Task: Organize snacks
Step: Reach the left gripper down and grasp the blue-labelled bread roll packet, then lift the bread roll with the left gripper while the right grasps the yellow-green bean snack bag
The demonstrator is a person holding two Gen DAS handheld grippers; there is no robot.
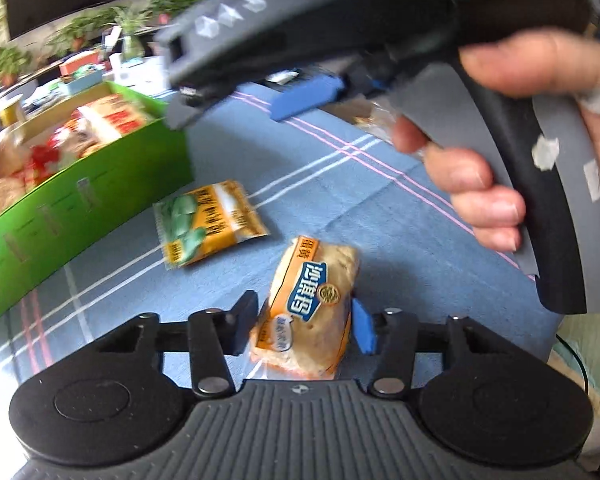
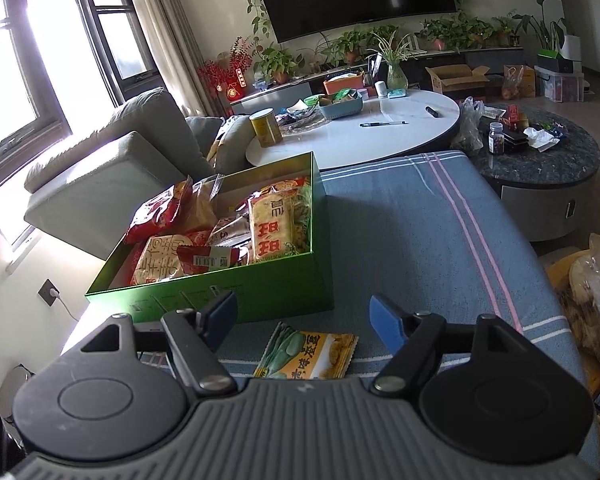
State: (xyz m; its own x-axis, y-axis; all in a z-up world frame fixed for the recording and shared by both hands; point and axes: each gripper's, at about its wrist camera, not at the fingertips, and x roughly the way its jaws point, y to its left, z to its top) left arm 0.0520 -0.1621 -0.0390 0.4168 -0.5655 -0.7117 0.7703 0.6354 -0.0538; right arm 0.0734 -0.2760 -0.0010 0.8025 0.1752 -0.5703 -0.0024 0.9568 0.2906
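Note:
My left gripper [image 1: 303, 328] is shut on an orange-wrapped pastry packet [image 1: 312, 300], its pads pressing both sides just above the blue striped cloth [image 1: 340, 184]. A yellow-and-green snack packet [image 1: 210, 224] lies flat on the cloth beyond it. At left, the green box [image 1: 80, 200] holds several snack bags. A hand carries my right gripper [image 1: 226, 116] overhead. In the right wrist view that gripper [image 2: 304, 326] is open and empty, hovering over the yellow-and-green packet [image 2: 308, 356] in front of the green box [image 2: 220, 284].
The blue striped cloth [image 2: 400, 232] covers the work surface. Behind it stand a white oval table [image 2: 380, 140] with clutter and a dark round table [image 2: 540, 168]. A grey sofa [image 2: 112, 176] is at left. A plastic bag of food [image 2: 596, 292] sits off the right edge.

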